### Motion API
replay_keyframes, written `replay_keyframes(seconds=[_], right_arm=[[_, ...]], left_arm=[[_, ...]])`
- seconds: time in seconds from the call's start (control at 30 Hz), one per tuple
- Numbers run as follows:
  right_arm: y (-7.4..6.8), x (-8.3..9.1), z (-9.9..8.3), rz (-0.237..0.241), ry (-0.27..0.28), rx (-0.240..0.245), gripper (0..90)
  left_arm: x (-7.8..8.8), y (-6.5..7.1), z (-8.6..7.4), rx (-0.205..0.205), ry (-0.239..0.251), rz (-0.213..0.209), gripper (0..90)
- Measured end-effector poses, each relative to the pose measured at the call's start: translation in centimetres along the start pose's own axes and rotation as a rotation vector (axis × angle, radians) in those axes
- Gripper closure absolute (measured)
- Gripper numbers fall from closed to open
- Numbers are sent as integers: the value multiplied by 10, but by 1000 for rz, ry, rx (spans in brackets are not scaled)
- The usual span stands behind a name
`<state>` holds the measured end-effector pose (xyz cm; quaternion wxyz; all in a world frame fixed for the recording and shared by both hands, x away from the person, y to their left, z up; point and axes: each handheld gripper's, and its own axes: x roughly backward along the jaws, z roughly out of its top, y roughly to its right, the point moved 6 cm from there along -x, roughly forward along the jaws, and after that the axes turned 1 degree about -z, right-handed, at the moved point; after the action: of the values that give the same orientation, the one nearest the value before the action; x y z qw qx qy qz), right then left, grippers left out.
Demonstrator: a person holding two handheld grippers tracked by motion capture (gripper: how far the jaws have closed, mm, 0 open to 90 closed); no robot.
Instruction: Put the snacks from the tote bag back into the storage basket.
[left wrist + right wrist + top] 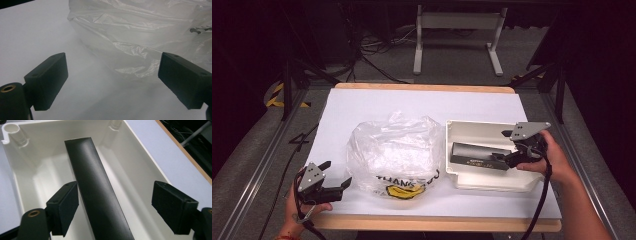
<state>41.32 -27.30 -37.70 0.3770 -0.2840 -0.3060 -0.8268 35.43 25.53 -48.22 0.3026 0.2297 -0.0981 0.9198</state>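
A long black box (474,155) (95,182) lies lengthwise inside a white plastic tray (482,125) (140,162) on the right of the table. My right gripper (502,146) (115,205) hovers over the tray's right end, open. The box runs between the jaws, close beside the left pad and well apart from the right one. A crumpled clear plastic bag (394,150) (140,32) with a yellow smiley and "THANK" print sits mid-table. My left gripper (337,172) (112,75) rests at the front left, open and empty, pointing at the bag's lower edge.
The table (362,105) is covered in white with a wooden edge showing at front and back. Dark floor, cables and a white desk frame (457,40) lie beyond the far edge. Metal rails run along both sides.
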Motion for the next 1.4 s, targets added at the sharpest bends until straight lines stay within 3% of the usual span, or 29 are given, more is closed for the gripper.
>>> replay_keyframes(seconds=[0.87, 1.17, 1.4], right_arm=[[-6, 18, -24, -148, 54, -137, 149], [-7, 31, -42, -210, 118, -225, 103], [-9, 40, -60, -258, 126, -270, 94]], left_arm=[[1, 1, 1, 4, 7, -4, 101], [2, 1, 0, 5, 8, -3, 100], [2, 1, 0, 0, 5, -4, 100]])
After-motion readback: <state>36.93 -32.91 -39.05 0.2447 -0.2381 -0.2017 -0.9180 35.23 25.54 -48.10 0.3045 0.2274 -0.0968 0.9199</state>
